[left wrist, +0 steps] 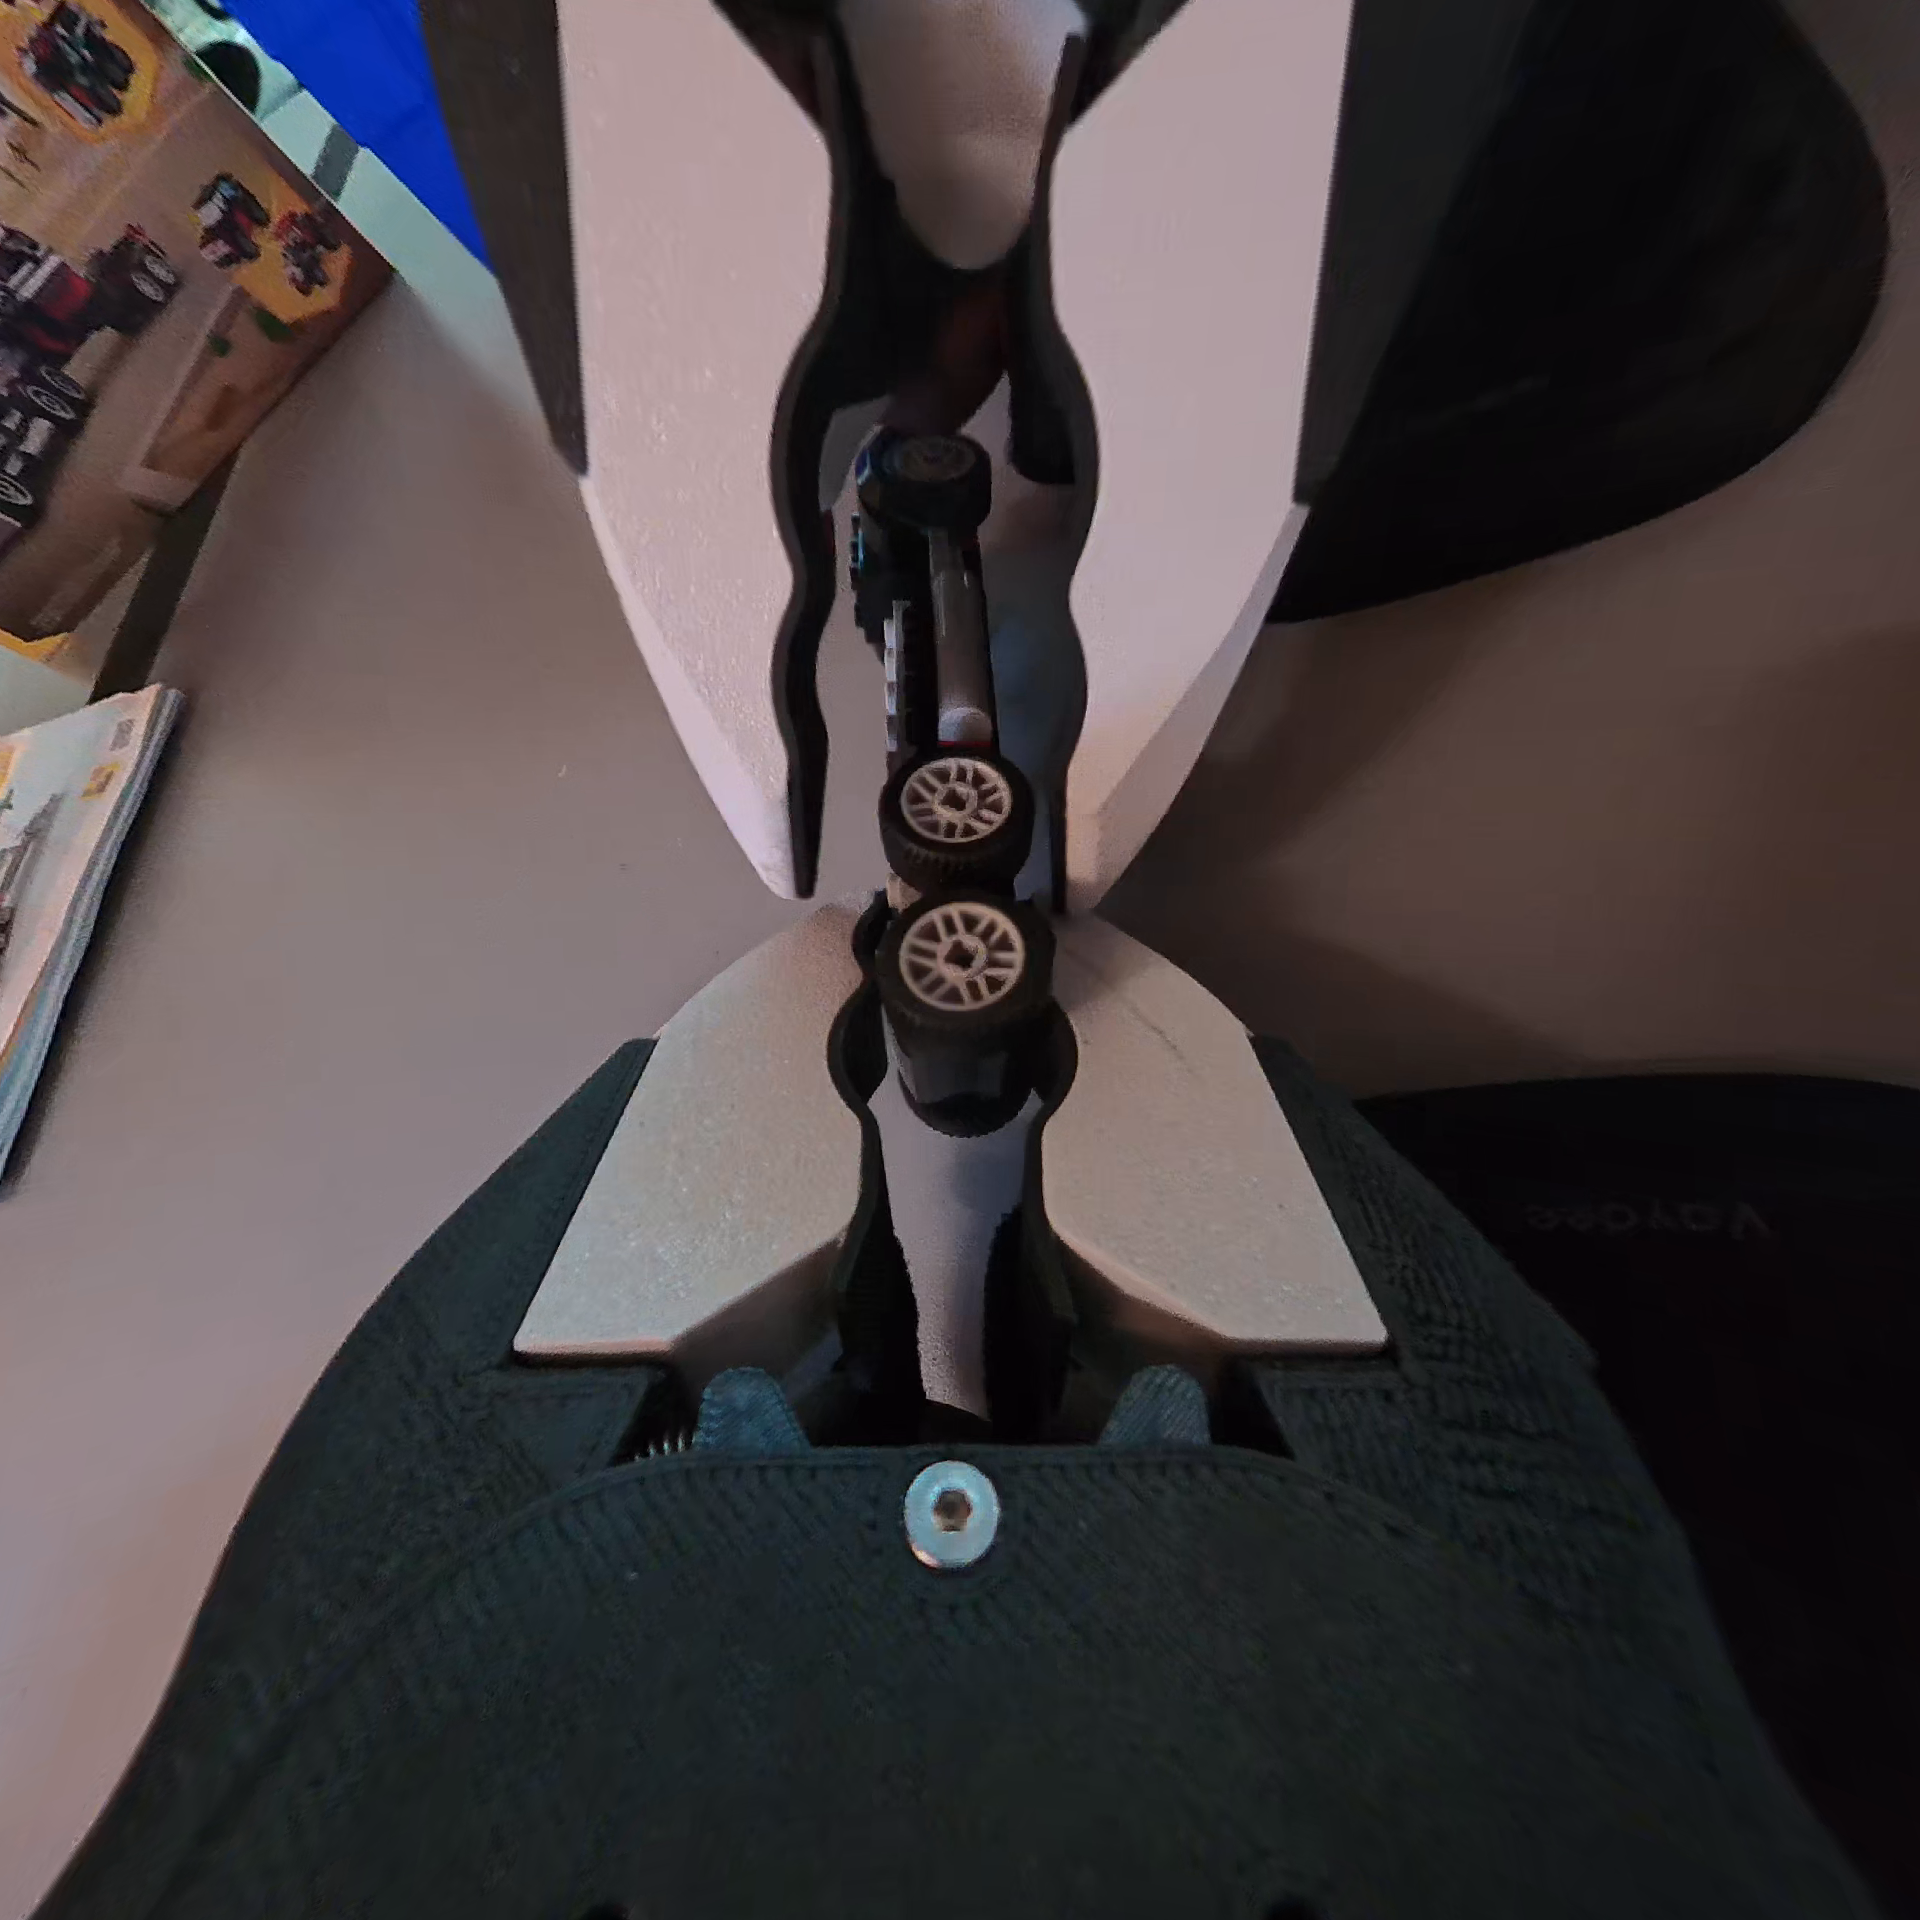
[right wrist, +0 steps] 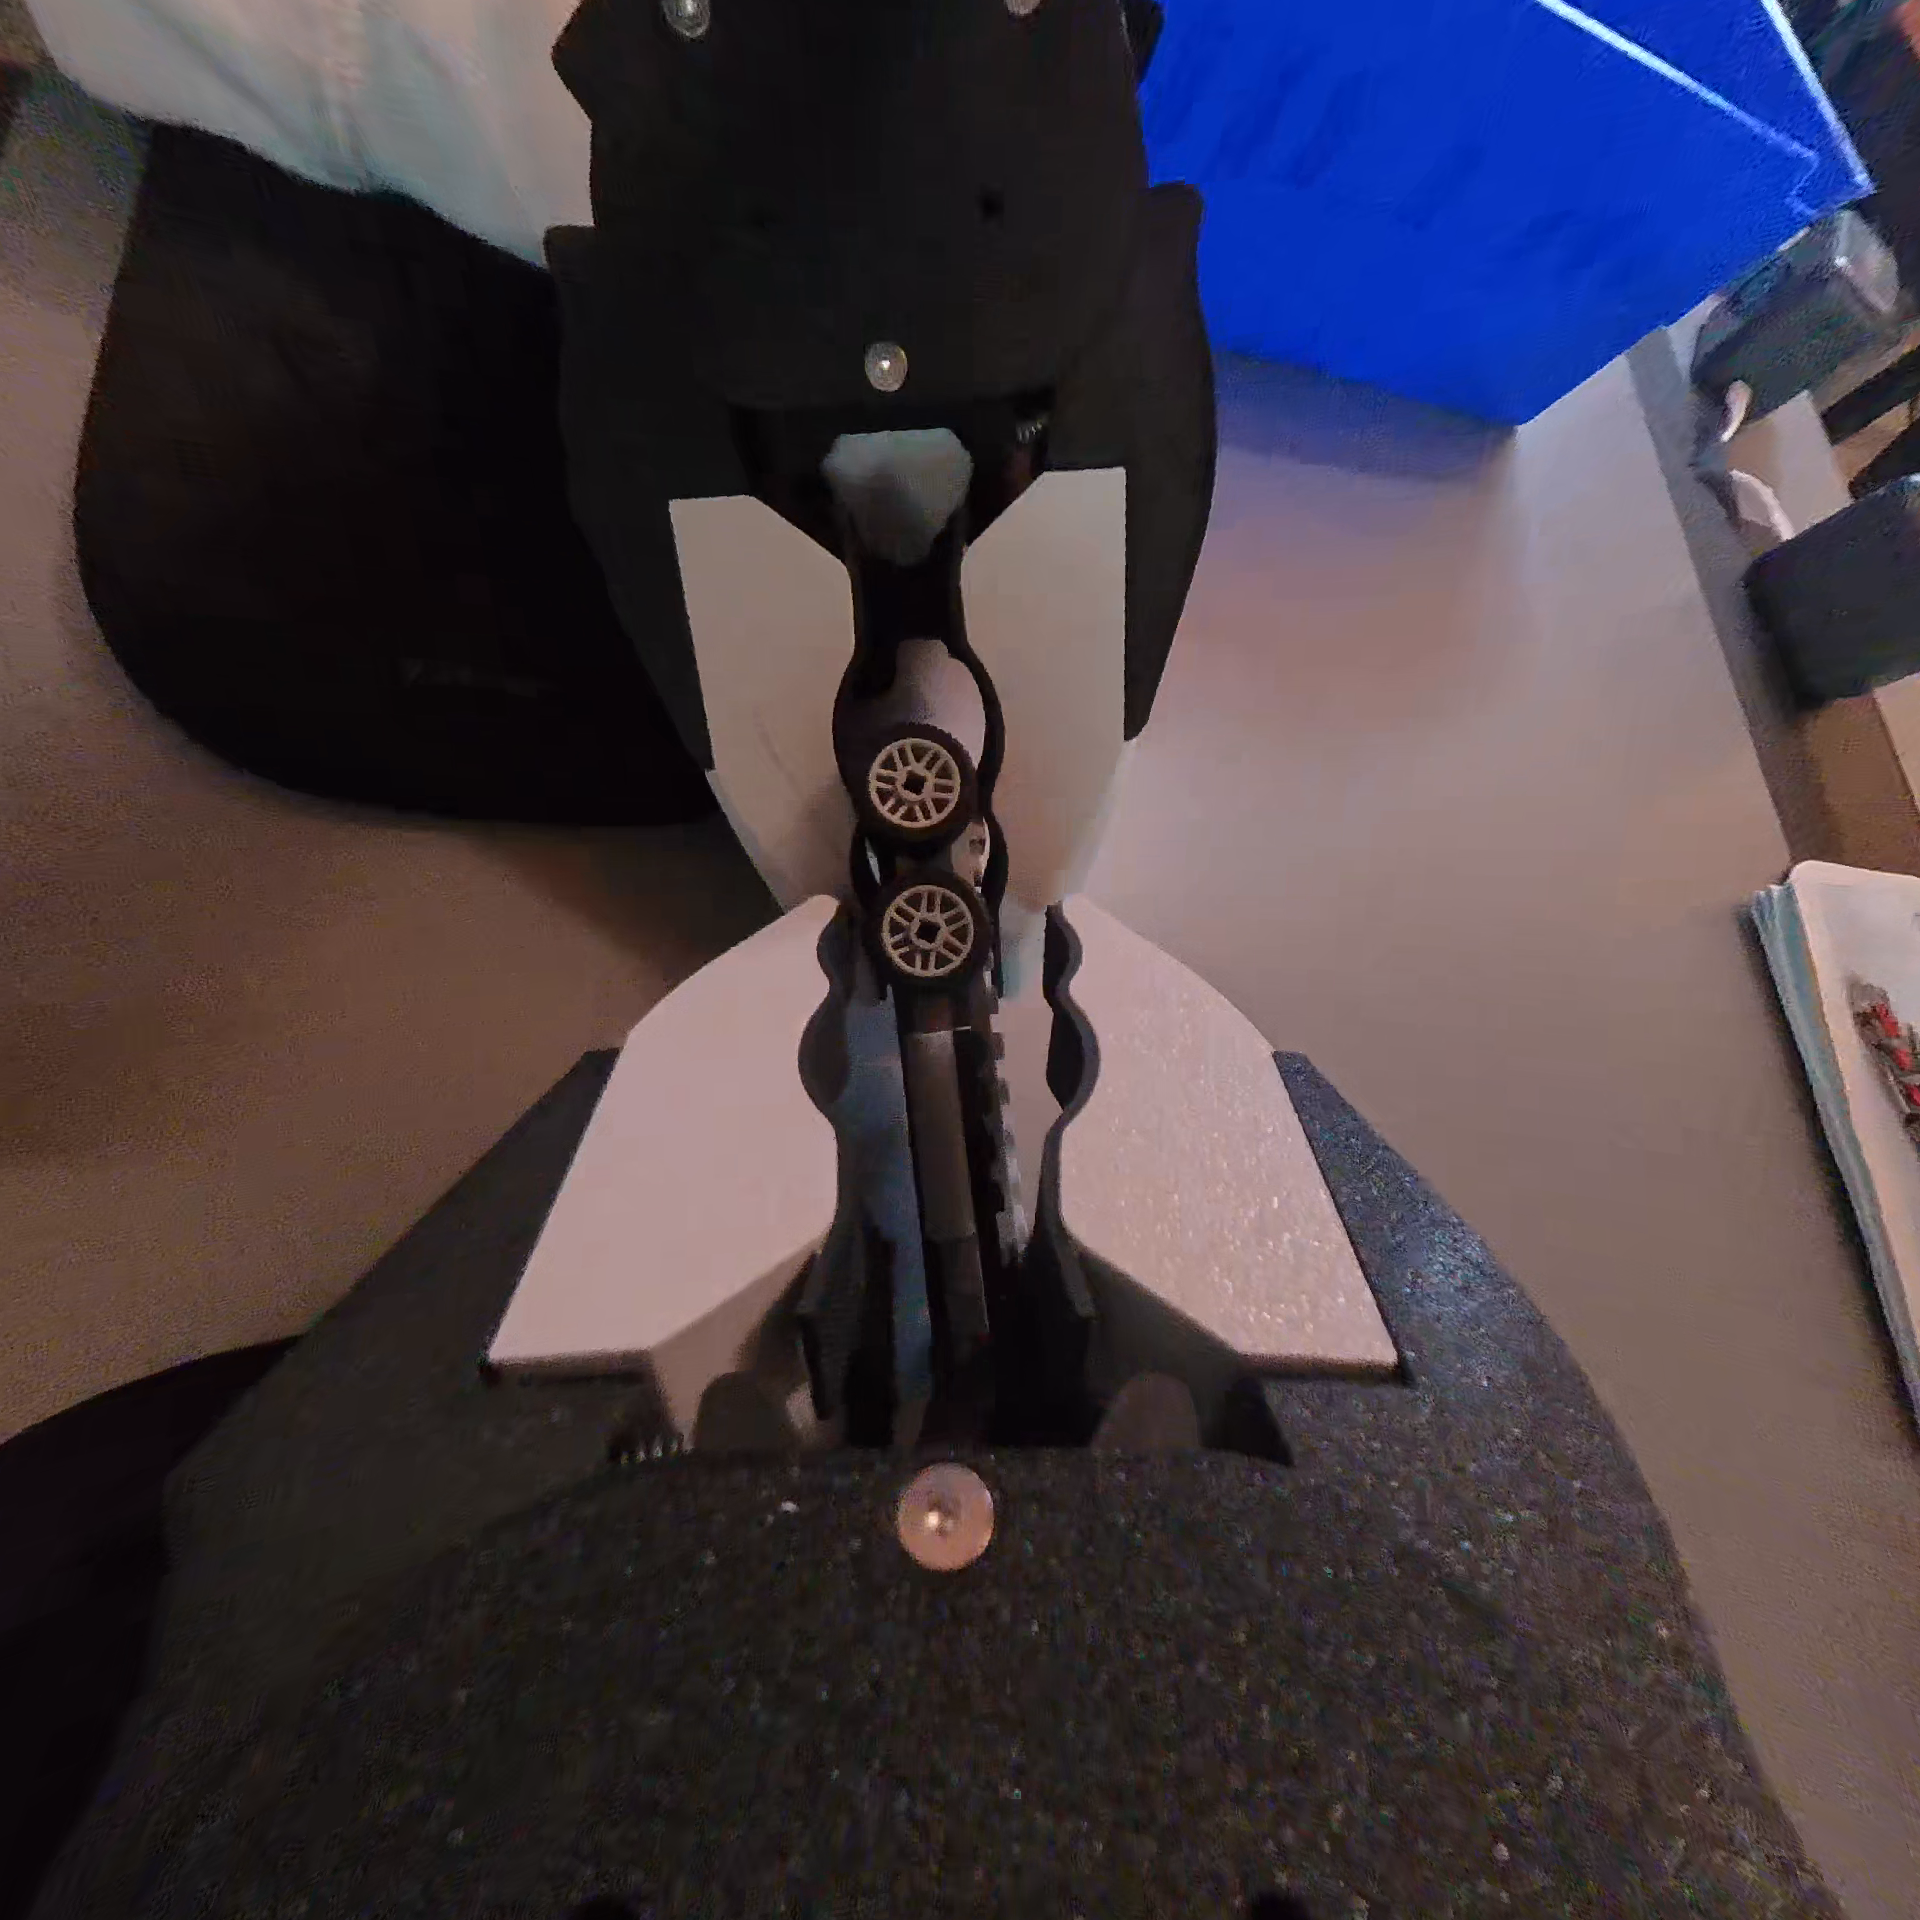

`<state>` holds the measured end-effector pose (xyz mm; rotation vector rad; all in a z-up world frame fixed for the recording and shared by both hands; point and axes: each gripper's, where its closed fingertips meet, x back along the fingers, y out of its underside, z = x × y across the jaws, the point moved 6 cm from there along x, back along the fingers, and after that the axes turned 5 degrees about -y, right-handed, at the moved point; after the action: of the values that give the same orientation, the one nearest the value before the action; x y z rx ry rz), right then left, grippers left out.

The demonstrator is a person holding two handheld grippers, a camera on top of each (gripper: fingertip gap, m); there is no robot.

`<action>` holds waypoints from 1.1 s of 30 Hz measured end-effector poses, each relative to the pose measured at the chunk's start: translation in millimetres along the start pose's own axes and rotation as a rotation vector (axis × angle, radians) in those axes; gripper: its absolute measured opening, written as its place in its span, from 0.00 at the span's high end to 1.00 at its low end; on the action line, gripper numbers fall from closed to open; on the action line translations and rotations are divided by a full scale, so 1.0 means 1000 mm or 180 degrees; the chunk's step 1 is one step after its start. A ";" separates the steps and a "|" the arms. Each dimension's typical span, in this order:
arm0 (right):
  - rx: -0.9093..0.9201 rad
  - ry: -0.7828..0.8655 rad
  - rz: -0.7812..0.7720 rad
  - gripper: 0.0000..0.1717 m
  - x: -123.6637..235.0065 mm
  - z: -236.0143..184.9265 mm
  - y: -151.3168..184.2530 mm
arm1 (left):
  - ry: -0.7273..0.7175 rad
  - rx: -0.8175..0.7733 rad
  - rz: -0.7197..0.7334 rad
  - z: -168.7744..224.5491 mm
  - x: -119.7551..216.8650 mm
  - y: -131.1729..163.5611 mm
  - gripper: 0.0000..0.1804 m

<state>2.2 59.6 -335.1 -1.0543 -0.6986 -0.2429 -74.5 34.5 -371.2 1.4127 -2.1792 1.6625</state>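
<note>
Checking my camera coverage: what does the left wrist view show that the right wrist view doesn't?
Left only: a printed cardboard box. Right only: a dark box at the far right. Both: the toy car, gripped by the left gripper and lying between the right gripper's open fingers, plus the booklet, black bag and table.

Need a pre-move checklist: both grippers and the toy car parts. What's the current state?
1. Left gripper clamped on wheel set: ok.
2. Right gripper gripping car frame: not ok, gaps show on both sides.
3. Frame wheel in line with wheel set: ok, roughly end to end.
4. Wheel set and frame joined: cannot tell.
5. Booklet and box away from grippers: ok.
</note>
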 end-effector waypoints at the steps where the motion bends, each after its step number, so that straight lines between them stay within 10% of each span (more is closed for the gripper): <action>1: 0.0026 -0.0049 -0.0030 0.81 0.000 0.000 -0.001 | -0.0006 -0.0017 -0.0011 0.000 0.000 0.000 0.87; 16: -0.0028 0.0034 0.0655 0.88 0.006 -0.011 0.004 | 0.0103 0.0167 0.0115 0.003 -0.001 -0.006 0.87; 18: -0.0575 0.0009 0.2423 0.88 0.056 -0.001 -0.041 | 0.0046 0.0160 -0.0204 0.000 -0.004 0.003 0.87; 19: -0.0536 0.0415 0.2433 0.88 0.078 0.016 -0.046 | 0.0028 0.0133 -0.0203 0.000 -0.004 0.003 0.88; 21: -0.0019 0.0962 0.1427 0.87 0.077 0.023 -0.023 | -0.0052 0.0009 -0.0129 0.002 -0.002 0.001 0.88; 26: 0.0006 0.0635 0.0967 0.87 0.060 0.009 0.005 | -0.0004 0.0159 -0.0071 -0.001 0.000 0.001 0.87; 33: -0.1146 0.0547 0.0024 0.87 0.060 0.041 0.070 | 0.0015 0.0294 0.0094 -0.005 0.005 -0.002 0.87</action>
<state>65.9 137.5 -334.6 -1.3602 -0.5049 -0.4594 -78.2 35.5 -365.4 1.4029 -2.1574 1.7966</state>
